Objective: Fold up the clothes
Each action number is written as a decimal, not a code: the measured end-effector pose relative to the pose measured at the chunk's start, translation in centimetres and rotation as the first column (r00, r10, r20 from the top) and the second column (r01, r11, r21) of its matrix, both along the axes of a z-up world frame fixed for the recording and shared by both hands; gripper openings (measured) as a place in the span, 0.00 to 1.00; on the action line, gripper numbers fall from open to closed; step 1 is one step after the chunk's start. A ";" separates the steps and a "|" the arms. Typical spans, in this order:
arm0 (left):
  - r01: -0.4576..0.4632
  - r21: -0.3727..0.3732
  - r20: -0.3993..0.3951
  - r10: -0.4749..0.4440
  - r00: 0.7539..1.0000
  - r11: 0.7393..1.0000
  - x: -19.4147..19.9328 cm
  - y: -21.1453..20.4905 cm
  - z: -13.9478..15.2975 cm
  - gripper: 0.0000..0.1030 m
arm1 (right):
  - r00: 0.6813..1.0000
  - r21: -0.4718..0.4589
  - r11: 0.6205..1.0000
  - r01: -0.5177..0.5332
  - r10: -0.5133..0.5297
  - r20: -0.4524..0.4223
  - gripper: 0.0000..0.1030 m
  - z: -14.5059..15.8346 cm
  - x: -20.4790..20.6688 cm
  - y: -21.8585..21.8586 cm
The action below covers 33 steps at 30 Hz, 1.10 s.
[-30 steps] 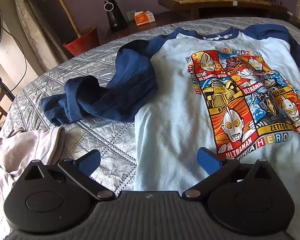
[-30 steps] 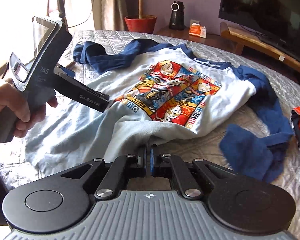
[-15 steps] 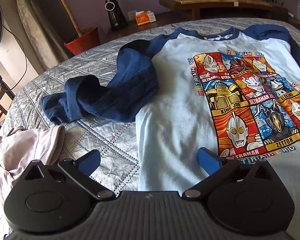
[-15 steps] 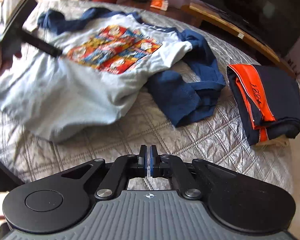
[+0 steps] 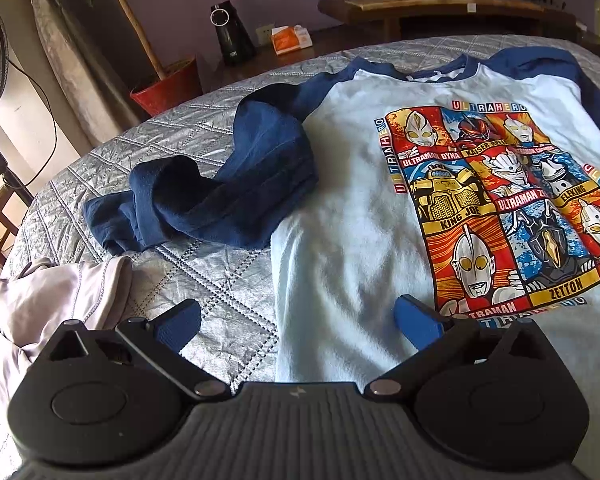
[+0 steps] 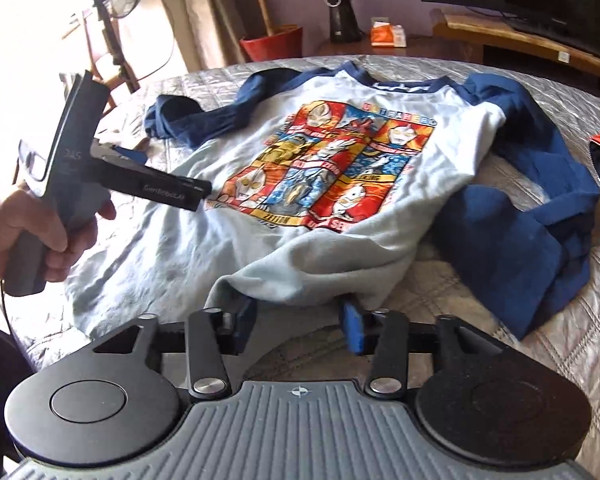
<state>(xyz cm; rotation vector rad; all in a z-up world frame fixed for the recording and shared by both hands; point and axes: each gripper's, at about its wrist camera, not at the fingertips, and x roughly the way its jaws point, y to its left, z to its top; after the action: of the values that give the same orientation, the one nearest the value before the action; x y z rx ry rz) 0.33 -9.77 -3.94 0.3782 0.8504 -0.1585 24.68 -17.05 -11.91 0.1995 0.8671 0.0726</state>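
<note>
Right now the shirt lies print-up on the quilt, its near hem bunched just beyond the right gripper. That gripper's jaws are opening, a fold of hem at the gap, the pads not pressing it. The left gripper hovers wide open over the shirt's left edge, holding nothing, one finger above the quilt. One blue sleeve is crumpled to the left. A grey garment lies near left.
</note>
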 end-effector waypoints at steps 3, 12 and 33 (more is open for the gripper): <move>0.001 0.003 0.003 -0.001 1.000 1.000 0.0 0.0 0.0 1.00 | 0.998 -0.067 0.996 -0.056 0.054 -0.033 0.65 -1.1 0.8 1.5; 0.004 0.005 0.007 -0.004 1.000 1.000 -0.1 0.0 0.0 1.00 | 0.998 -0.132 0.989 -0.063 0.059 -0.031 0.09 0.3 -0.3 1.9; 0.009 0.013 0.015 -0.009 1.000 1.000 0.0 0.4 -0.1 1.00 | 0.979 -0.434 0.891 0.131 -0.186 -0.086 0.21 3.3 -3.6 -4.4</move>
<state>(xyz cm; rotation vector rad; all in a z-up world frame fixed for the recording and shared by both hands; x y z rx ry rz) 0.36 -9.38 -4.00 0.3947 0.8353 -0.1589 21.06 -21.44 -8.58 -0.1400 0.9682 -0.2863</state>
